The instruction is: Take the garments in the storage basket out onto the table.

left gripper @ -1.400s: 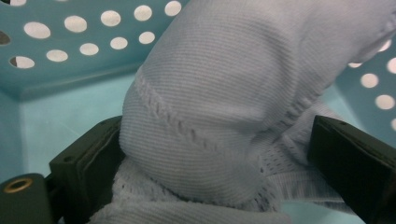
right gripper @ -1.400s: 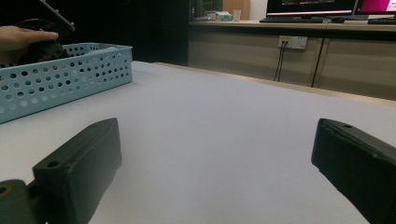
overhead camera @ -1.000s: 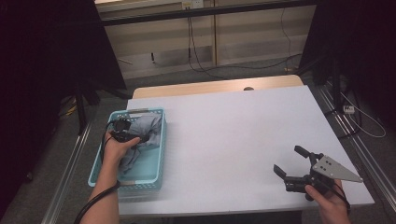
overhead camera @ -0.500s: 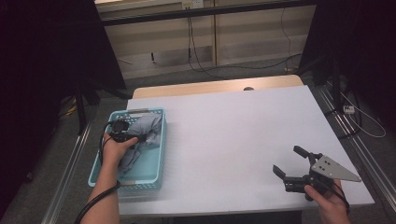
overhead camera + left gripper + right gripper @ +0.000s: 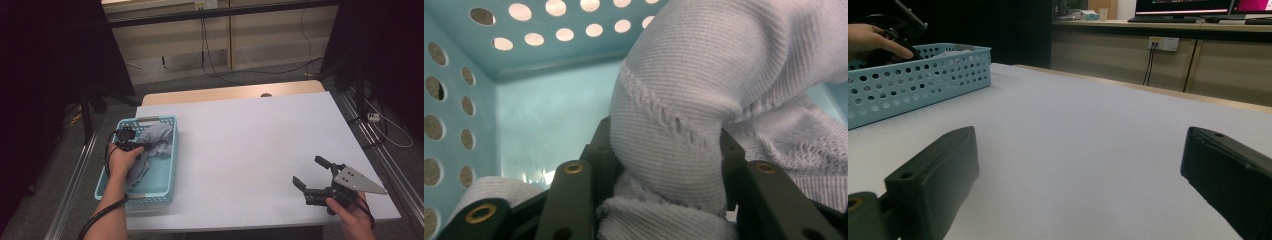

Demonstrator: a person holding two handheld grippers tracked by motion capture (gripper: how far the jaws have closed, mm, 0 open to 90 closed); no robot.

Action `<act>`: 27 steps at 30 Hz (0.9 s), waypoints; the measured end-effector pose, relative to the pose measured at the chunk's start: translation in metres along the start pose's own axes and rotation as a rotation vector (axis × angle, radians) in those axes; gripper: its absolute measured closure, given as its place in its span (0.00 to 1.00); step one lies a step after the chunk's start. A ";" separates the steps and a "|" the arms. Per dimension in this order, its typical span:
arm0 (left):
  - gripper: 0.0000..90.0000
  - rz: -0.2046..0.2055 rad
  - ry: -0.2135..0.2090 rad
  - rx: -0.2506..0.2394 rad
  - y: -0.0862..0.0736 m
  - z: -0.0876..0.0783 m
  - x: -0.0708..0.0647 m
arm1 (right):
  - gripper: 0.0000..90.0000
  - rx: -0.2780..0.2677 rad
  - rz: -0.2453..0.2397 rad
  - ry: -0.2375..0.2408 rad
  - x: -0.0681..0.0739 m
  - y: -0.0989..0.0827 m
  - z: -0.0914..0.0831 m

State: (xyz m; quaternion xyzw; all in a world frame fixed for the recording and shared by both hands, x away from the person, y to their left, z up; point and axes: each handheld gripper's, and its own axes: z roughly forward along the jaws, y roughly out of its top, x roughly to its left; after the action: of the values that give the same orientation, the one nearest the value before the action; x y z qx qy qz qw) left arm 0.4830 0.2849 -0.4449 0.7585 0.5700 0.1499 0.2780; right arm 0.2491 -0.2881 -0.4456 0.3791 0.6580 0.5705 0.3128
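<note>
Left gripper [image 5: 142, 146] is down inside the basket [image 5: 169, 176], a light blue perforated plastic one at the left side of the table [image 5: 250, 150]. The person's left hand [image 5: 121, 159] holds it from the near side, forearm coming in from the bottom edge, cable looping down beside the arm.

Cloth [image 5: 155, 137]: pale grey knit, bunched in the far half of the basket, a tail of it running toward the near end under the hand. In the left gripper view a thick fold of the cloth [image 5: 674, 130] sits between the two black jaws, ribbed seam showing across it, more knit piled below and to the right. The jaws have just been closing, and both now lie against the sides of the fold, which bulges above them; clamped on the cloth, though not squeezed flat. Behind the fold: the basket's [image 5: 539, 35] holed wall and a bare patch of its floor.

Right gripper [image 5: 315, 177] is at the near right corner of the table, well apart from the basket, in the right hand [image 5: 352, 217]. Grey three-cornered plate on top. Jaws wide apart, nothing between them. The right gripper view looks low across the bare white tabletop [image 5: 1088, 150] between the two pads; the basket [image 5: 918, 82] shows far off at the left with the left hand [image 5: 873, 40] over it.

Table surface between basket and right gripper is plain white.
</note>
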 end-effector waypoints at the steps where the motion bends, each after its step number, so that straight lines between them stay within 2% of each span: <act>1: 0.65 -0.003 0.005 0.004 0.001 0.000 -0.001 | 0.02 0.000 0.000 -0.001 0.000 0.000 0.000; 3: 0.66 0.001 0.004 0.006 0.001 0.000 -0.001 | 0.02 -0.001 0.001 0.000 0.000 0.000 0.000; 4: 0.66 -0.009 -0.008 0.021 0.003 -0.002 -0.001 | 0.02 0.001 -0.003 0.000 0.000 0.000 0.000; 6: 0.68 -0.021 -0.010 0.021 0.004 -0.004 -0.001 | 0.02 0.001 0.000 0.000 0.000 0.000 0.000; 8: 0.69 -0.005 -0.014 0.050 0.006 -0.008 -0.001 | 0.02 0.001 0.000 0.000 0.000 0.000 0.000; 12: 0.70 -0.022 -0.022 0.066 0.013 -0.017 -0.001 | 0.02 0.001 0.004 0.000 0.000 0.000 0.001; 17: 0.72 -0.061 -0.045 0.082 0.026 -0.036 -0.001 | 0.02 -0.001 0.001 0.001 0.000 0.000 0.001; 27: 0.72 -0.088 -0.078 0.116 0.054 -0.075 -0.007 | 0.02 -0.004 0.002 0.004 0.000 0.000 0.000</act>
State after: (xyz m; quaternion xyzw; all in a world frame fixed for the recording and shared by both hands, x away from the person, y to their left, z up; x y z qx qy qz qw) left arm 0.4822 0.2866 -0.3529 0.7527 0.5994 0.0745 0.2619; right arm 0.2493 -0.2875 -0.4455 0.3780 0.6571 0.5730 0.3115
